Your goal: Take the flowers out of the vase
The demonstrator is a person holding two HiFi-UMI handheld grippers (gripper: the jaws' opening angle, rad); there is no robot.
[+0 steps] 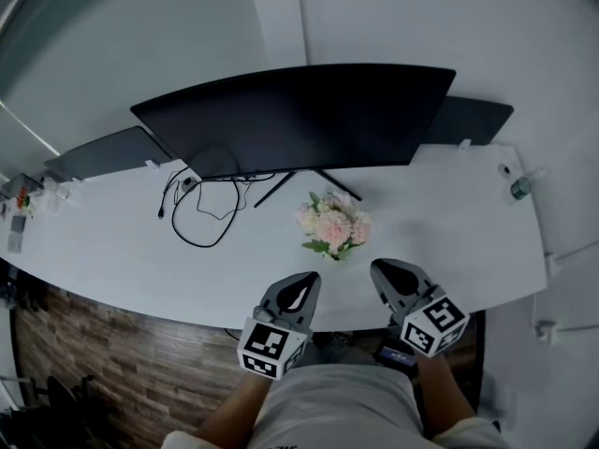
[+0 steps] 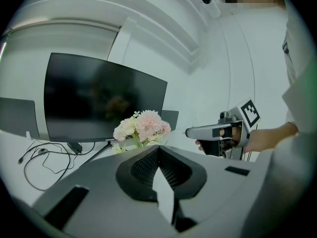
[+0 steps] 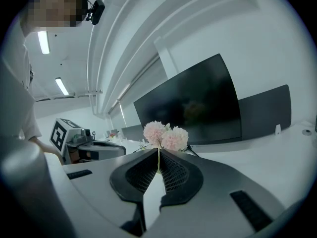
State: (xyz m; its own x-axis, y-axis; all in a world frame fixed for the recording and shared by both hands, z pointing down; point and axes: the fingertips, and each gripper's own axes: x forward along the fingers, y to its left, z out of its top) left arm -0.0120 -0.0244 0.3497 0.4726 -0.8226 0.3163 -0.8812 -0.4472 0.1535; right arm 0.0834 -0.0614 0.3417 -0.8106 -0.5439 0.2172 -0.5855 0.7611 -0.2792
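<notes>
A bunch of pale pink flowers (image 1: pixel 332 224) with green leaves stands on the white desk (image 1: pixel 112 251), in front of the monitor; the vase under it is hidden by the blooms. My left gripper (image 1: pixel 309 279) hovers over the desk's front edge, short of the flowers and to their left, jaws shut with nothing between them. My right gripper (image 1: pixel 379 269) is alongside it, to the flowers' right, also shut and empty. In the left gripper view the flowers (image 2: pixel 141 128) rise just beyond the jaw tips. In the right gripper view the flowers (image 3: pixel 166 135) stand straight ahead.
A wide curved black monitor (image 1: pixel 290 115) stands behind the flowers, with a black cable (image 1: pixel 201 209) looped on the desk at its left. Two dark panels flank the monitor. A small bottle (image 1: pixel 521 187) sits at the far right corner. Wood floor shows at lower left.
</notes>
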